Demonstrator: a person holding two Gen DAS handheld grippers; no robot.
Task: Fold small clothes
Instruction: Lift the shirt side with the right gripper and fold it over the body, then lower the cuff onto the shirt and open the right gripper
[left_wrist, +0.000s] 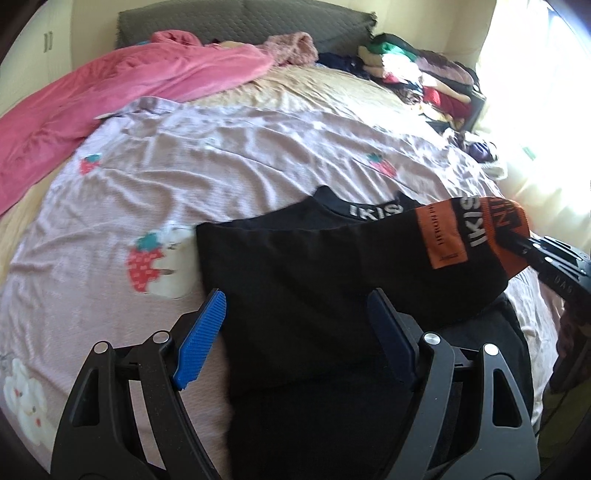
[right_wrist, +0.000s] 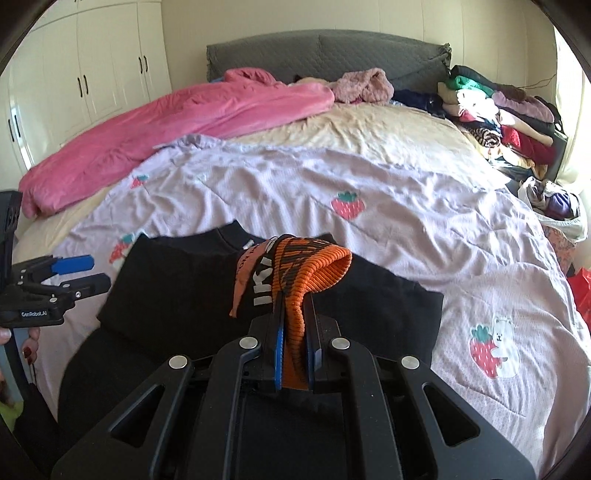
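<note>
the right tool is pressed together on the orange ribbed cuff of a black garment, lifting that cuff and sleeve above the rest of the cloth. white letters and an orange label show on the raised sleeve; the wording is only partly readable. in the left view the same tool comes in from the right edge, its tips buried in the cuff.

the left tool is spread wide, its blue pads hovering over the garment's near left part and pinching nothing. whether they touch the cloth cannot be told.

the black garment lies at the near edge of the bed, on a lilac strawberry-print sheet. its lower part is hidden behind both tools.

a pink blanket runs along the bed's far left side. a stack of clothes sits at the far right corner, against the grey headboard. near the right edge a white bag holds dark and purple cloth, too bunched to identify. white wardrobes stand at left.
</note>
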